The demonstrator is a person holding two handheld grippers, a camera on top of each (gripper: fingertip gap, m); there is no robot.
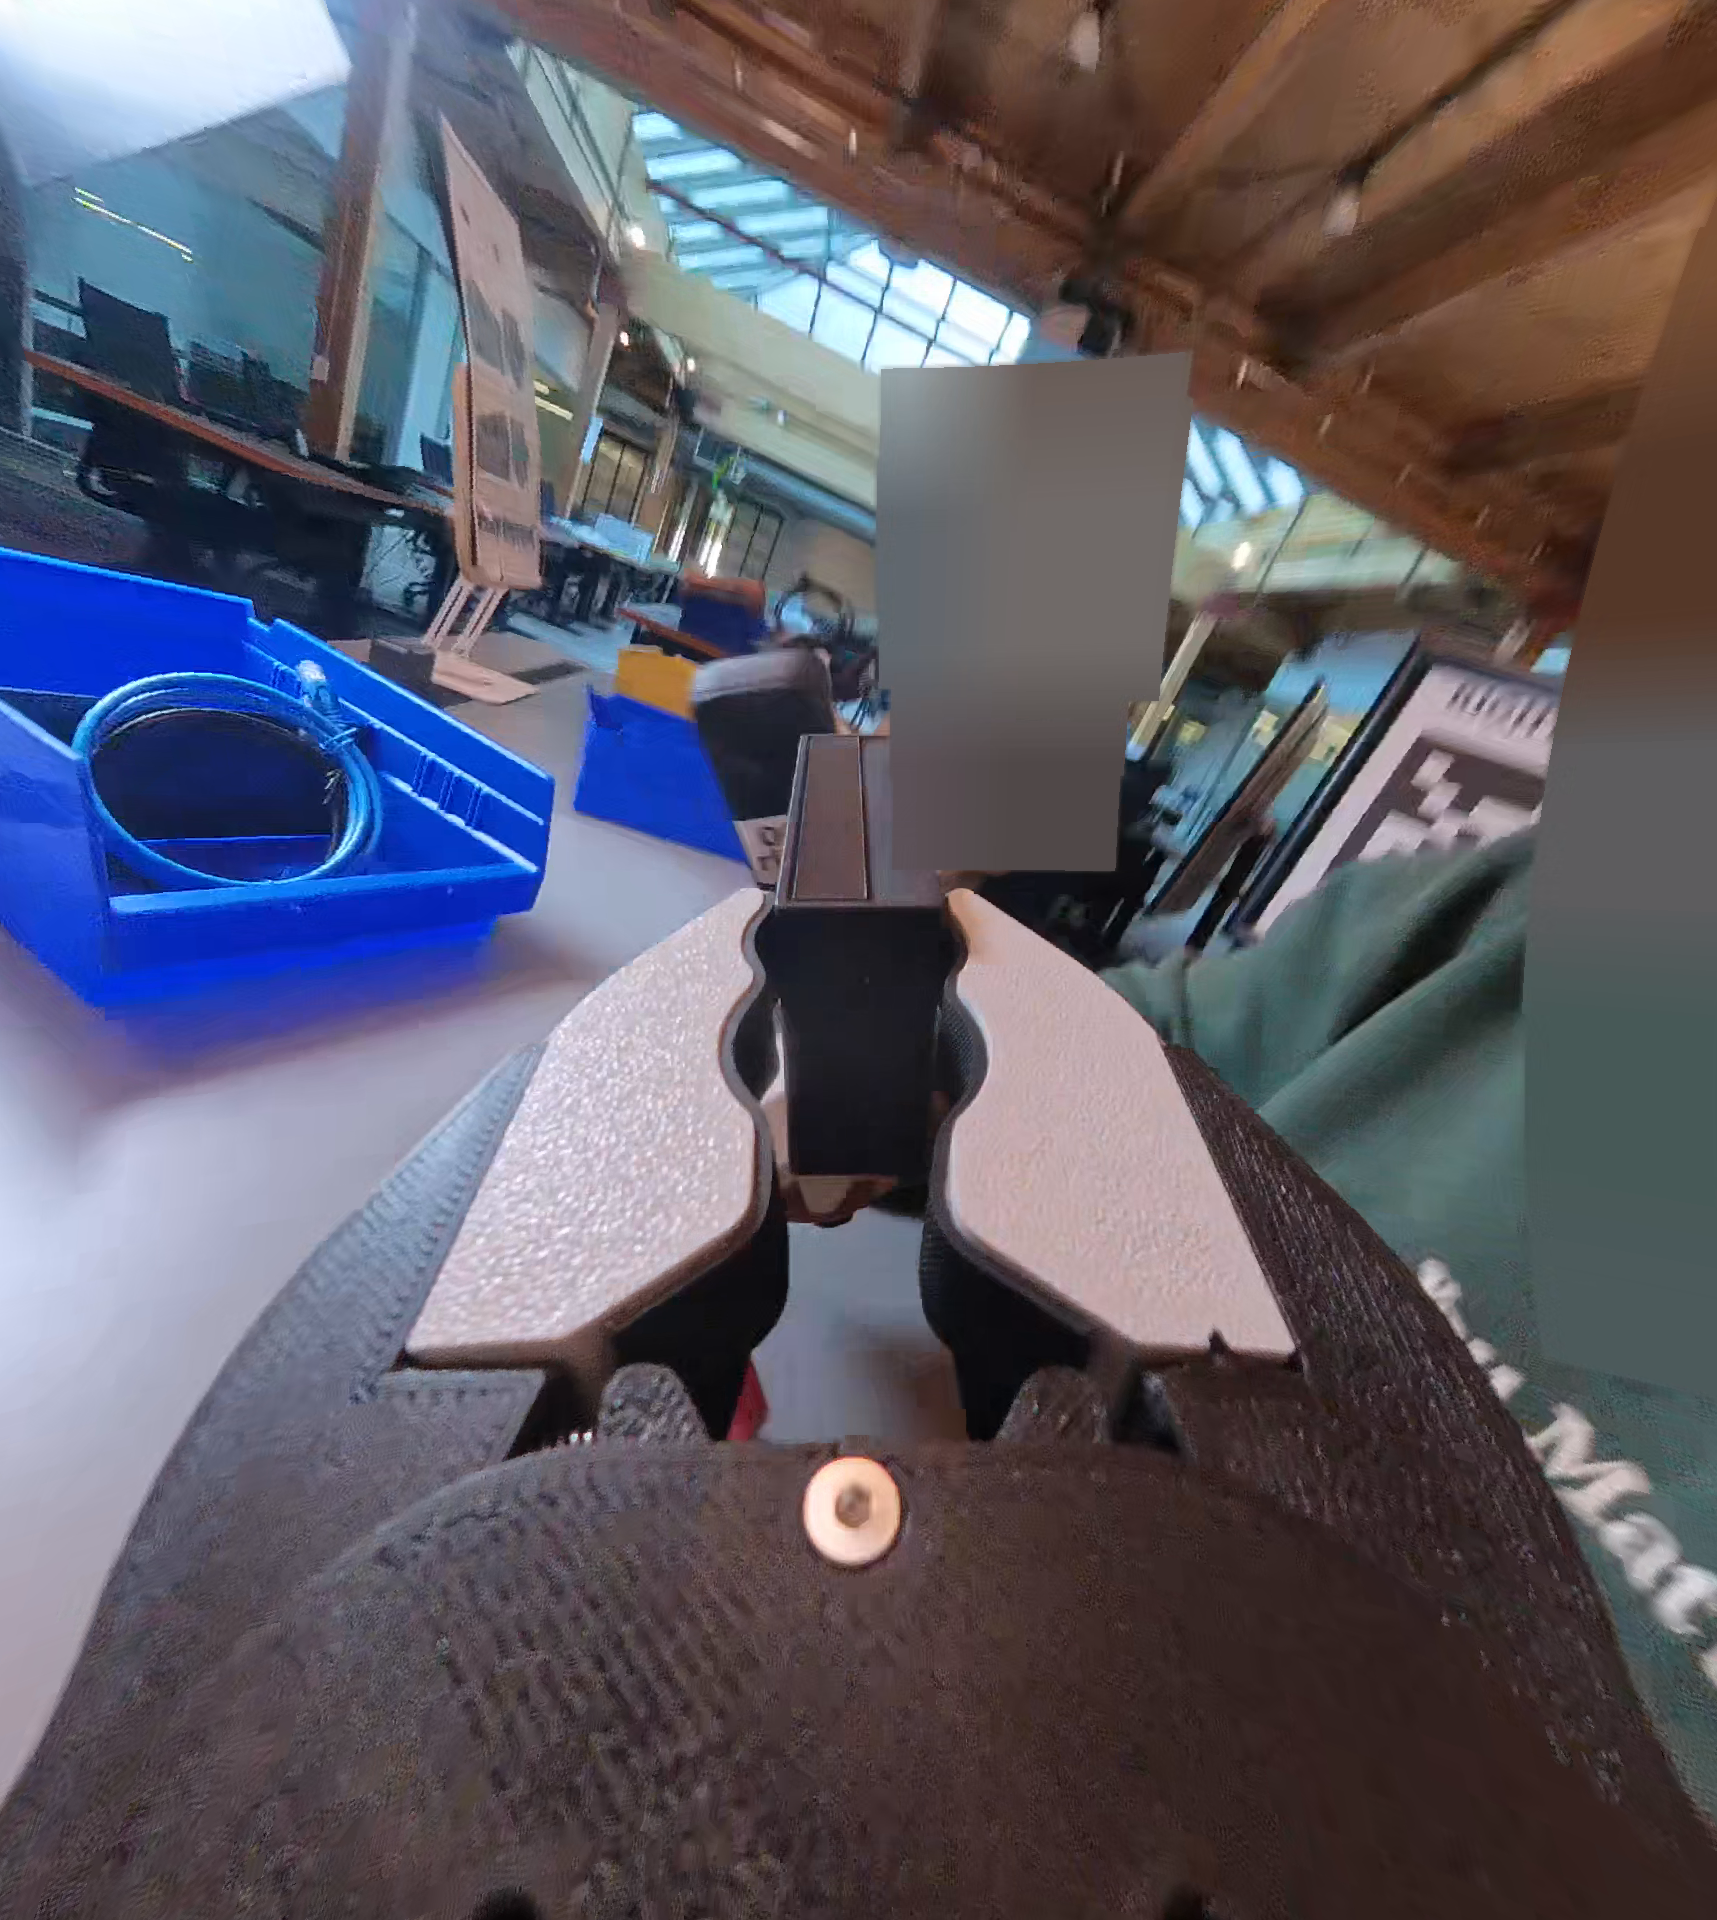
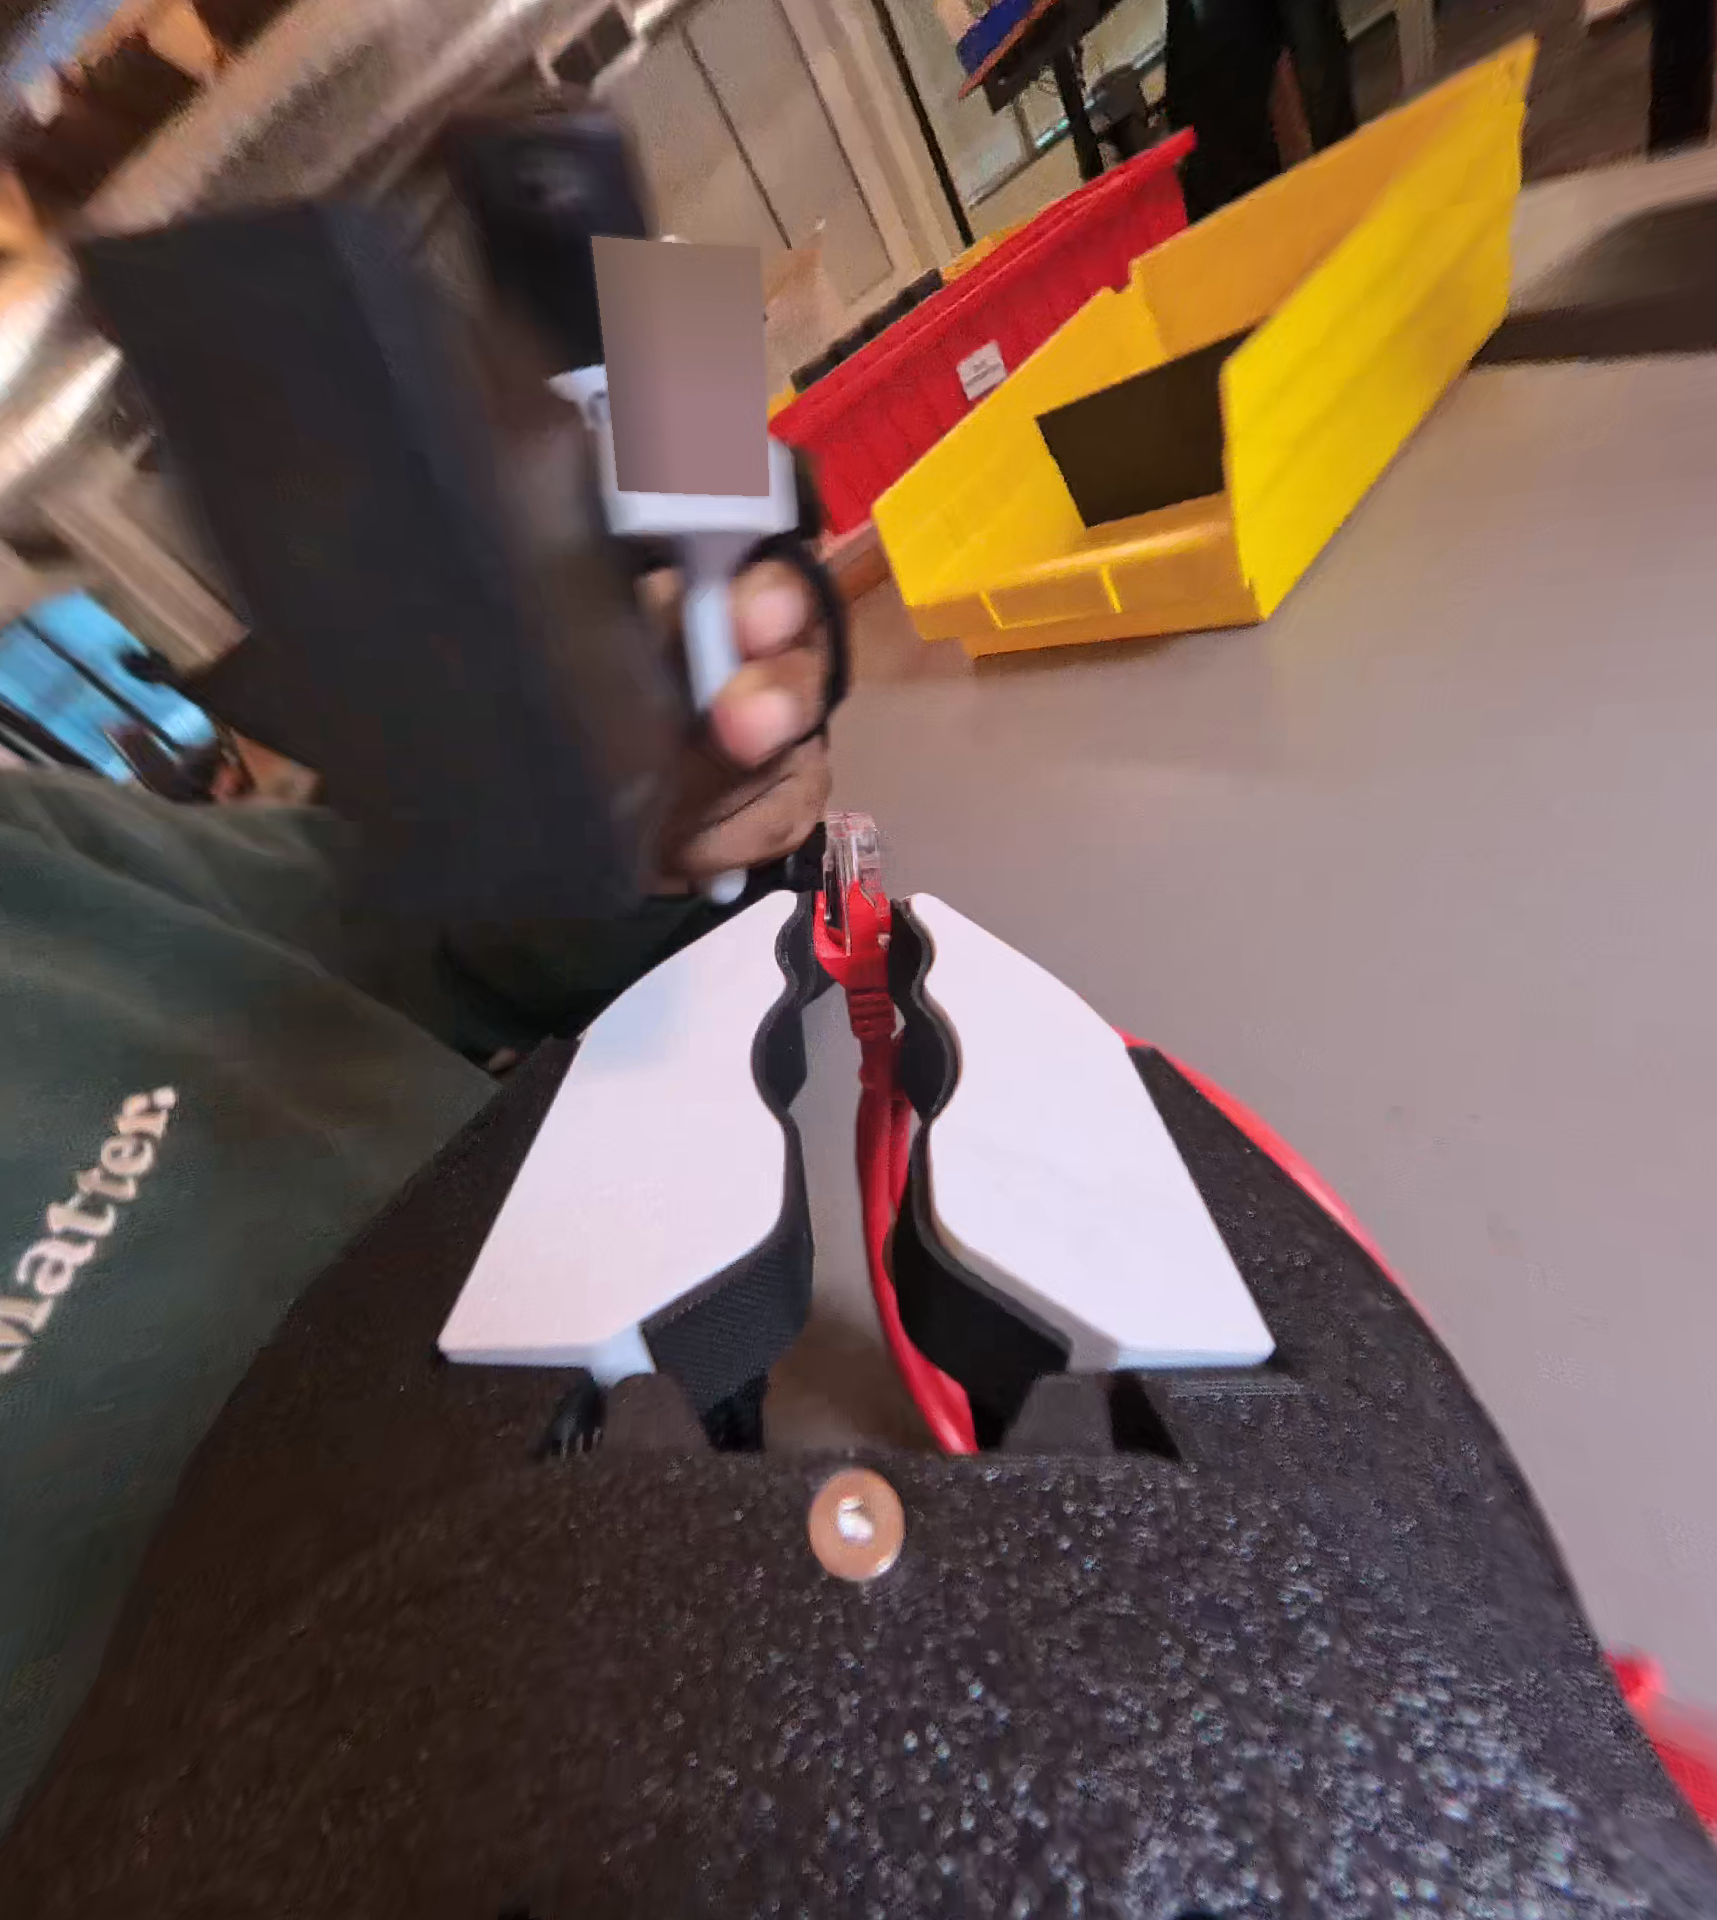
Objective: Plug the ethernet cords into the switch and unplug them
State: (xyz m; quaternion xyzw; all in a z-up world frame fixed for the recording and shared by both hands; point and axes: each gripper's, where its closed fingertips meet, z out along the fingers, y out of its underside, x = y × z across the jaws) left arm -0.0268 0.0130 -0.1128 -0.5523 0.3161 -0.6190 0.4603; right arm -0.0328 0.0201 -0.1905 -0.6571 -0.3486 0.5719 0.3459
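Observation:
My left gripper (image 1: 852,904) is shut on the black switch (image 1: 849,997) and holds it raised off the table, its long body pointing away from me. My right gripper (image 2: 849,909) is shut on the red ethernet cord (image 2: 869,997) just behind its clear plug (image 2: 854,847), which sticks out past the fingertips. The red cord runs back between the fingers. A coiled blue ethernet cord (image 1: 230,779) lies in a blue bin (image 1: 210,769) at the left. The left gripper's body and the hand holding it (image 2: 760,717) show blurred in the right wrist view.
A grey table (image 2: 1353,935) carries a yellow bin (image 2: 1249,416) and a red bin (image 2: 989,343) at the far right. A smaller blue bin (image 1: 646,769) stands beyond the switch. A person's green sleeve (image 1: 1353,1018) is close on the right. The left gripper's tips are roughly 8 centimetres from the right gripper's.

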